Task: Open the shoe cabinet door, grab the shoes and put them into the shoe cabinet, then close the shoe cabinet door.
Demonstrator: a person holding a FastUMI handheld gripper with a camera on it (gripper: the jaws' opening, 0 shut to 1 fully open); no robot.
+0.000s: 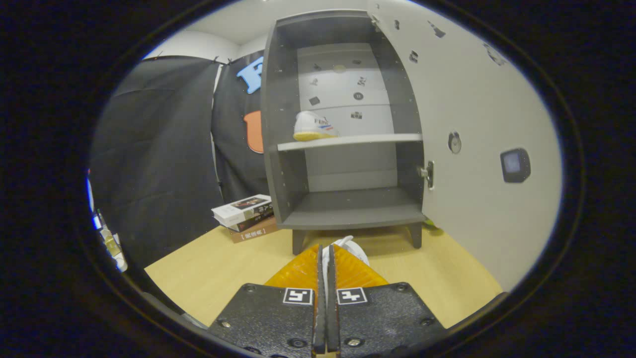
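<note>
The gripper [327, 258] is clamped on a white shoe [348, 247] between its fingers, with the open shoe cabinet [348, 211] straight ahead, its bare lower shelf nearest below the shelved shoe [313, 127]

Matt grey board shoe cabinet [348, 209], pale smooth wood-grain table [208, 273], glossy paper books [246, 214], black cloth wall [154, 164].

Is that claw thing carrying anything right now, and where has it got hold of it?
Yes: the gripper is shut on a white shoe, pinching a thin edge of it; which part cannot be told.
</note>
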